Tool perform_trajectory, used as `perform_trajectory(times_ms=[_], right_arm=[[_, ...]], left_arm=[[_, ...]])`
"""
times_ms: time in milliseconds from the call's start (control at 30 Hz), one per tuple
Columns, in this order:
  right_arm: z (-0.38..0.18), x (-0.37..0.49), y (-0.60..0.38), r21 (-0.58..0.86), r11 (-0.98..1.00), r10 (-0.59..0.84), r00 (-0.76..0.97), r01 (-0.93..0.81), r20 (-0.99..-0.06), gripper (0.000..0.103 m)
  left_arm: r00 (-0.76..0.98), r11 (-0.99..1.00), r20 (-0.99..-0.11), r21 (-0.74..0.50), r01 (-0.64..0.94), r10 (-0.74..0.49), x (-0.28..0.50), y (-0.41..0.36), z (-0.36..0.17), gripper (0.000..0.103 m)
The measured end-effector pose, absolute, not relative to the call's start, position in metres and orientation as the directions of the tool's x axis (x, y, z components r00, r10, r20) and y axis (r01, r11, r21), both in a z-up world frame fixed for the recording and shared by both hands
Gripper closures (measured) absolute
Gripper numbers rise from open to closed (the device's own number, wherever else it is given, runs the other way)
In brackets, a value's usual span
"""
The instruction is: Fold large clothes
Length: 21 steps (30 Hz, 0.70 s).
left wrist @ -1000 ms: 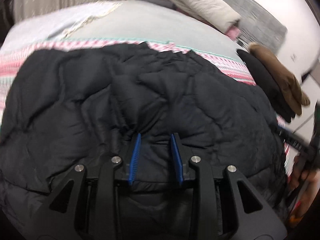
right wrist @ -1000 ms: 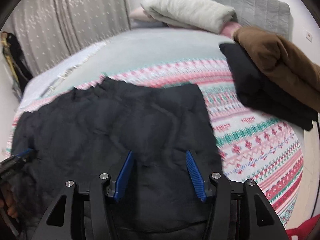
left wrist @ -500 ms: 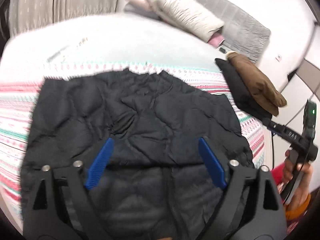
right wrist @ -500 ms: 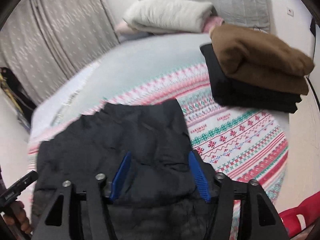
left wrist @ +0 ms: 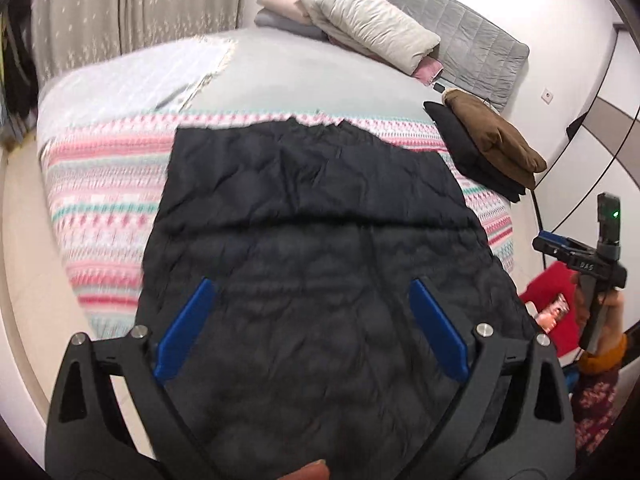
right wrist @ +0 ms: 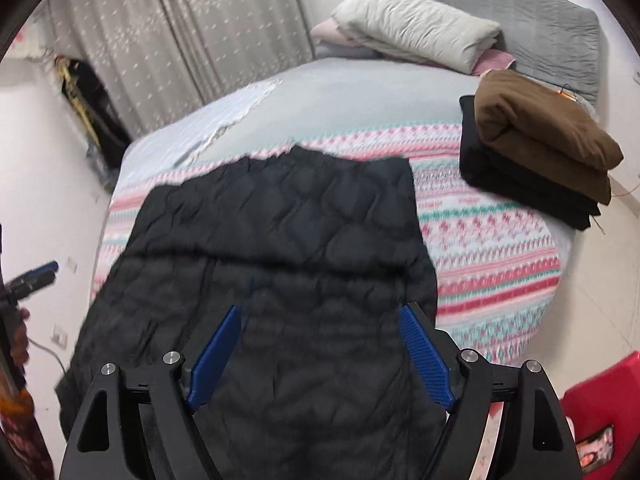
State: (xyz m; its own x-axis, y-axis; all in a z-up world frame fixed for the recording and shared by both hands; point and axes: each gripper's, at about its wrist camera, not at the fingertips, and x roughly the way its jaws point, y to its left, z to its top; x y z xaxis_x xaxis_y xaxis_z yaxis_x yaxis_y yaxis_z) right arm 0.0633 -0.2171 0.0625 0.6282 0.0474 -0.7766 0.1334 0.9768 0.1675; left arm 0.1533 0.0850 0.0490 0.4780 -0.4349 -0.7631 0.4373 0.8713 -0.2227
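A large black quilted jacket (left wrist: 312,216) lies spread on the patterned bedspread, its near part hanging over the bed's front edge; it also shows in the right wrist view (right wrist: 280,232). My left gripper (left wrist: 312,292) is open and empty, held above the jacket's near part. My right gripper (right wrist: 320,316) is open and empty, also above the jacket's near edge. The right gripper shows at the right edge of the left wrist view (left wrist: 576,256). The left gripper shows at the left edge of the right wrist view (right wrist: 32,276).
A folded brown garment on a folded black one (right wrist: 536,148) sits on the bed's right side. Pillows and folded blankets (left wrist: 368,28) lie at the head by a grey headboard. Curtains (right wrist: 180,40) hang behind. A red bag (right wrist: 600,412) stands at the lower right.
Both grippers have opened, let go of the jacket and pulled back and up from the bed. The jacket now lies still with a fold line across it.
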Motion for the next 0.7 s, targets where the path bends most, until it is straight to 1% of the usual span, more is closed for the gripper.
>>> perform_trajectory(times_ms=[167,333,467,600,700], right_arm=[[0.051,0.031,-0.206,0.113,0.989,0.032,0.599,0.098,-0.800,0.020],[0.039,0.004,-0.212,0.141,0.986,0.066,0.584,0.084,-0.809,0.020],[0.023,-0.011,-0.220,0.129,0.985,0.047,0.557,0.110,-0.829,0.020],[0.011,-0.019,-0.232,0.106,0.982,0.012,0.514,0.153,-0.858,0.020],[0.014,-0.027,-0.238,0.093,0.981,-0.007,0.513,0.170,-0.859,0.020]], left_arm=[[0.464,0.892,-0.788,-0.227,0.391,-0.404,0.129,0.131,0.030,0.005],[0.438,0.912,-0.822,-0.221,0.347,-0.365,0.116,0.172,0.006,0.005],[0.411,0.930,-0.847,-0.232,0.286,-0.338,0.115,0.204,-0.011,0.005],[0.432,0.943,-0.842,-0.241,0.231,-0.321,0.110,0.232,0.003,0.005],[0.508,0.953,-0.809,-0.212,0.216,-0.295,0.098,0.253,0.035,0.005]])
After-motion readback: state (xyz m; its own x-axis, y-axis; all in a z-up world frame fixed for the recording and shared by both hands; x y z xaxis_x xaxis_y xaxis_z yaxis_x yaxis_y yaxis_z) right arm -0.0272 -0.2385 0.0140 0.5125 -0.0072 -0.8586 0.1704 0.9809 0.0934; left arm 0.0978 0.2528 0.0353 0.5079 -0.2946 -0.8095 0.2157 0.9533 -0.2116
